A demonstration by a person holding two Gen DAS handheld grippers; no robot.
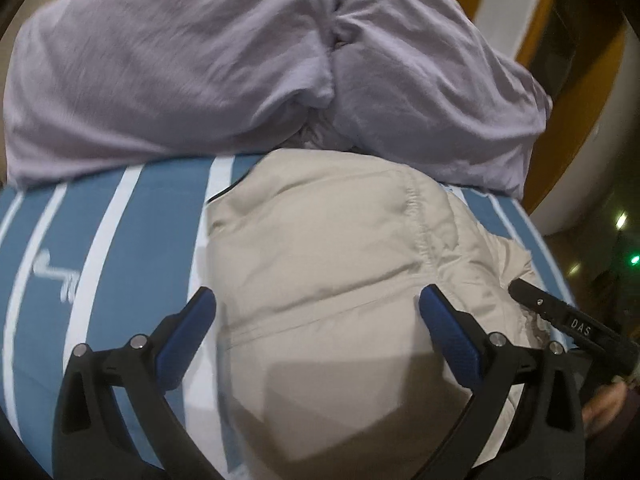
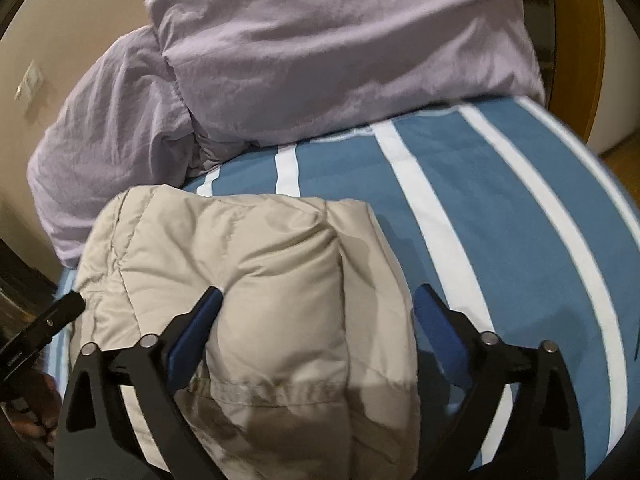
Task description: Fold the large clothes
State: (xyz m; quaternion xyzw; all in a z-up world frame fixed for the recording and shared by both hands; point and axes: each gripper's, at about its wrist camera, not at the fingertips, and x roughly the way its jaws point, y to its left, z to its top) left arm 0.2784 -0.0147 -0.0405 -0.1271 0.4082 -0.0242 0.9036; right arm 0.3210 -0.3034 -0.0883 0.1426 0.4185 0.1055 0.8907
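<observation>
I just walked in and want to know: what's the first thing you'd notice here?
The puffy beige jacket, folded into a bundle, sits in the middle of the blue sheet with white stripes. Behind it, at the head of the bed, are rumpled lilac pillows. Close up, the left gripper and the right gripper are both open above the jacket, holding nothing.

I could read one text only: the white letters "DAS" on a small label on my right gripper (image 1: 576,326), seen from my left wrist. A white embroidered mark on the striped bedcover (image 1: 56,276) stayed illegible.
</observation>
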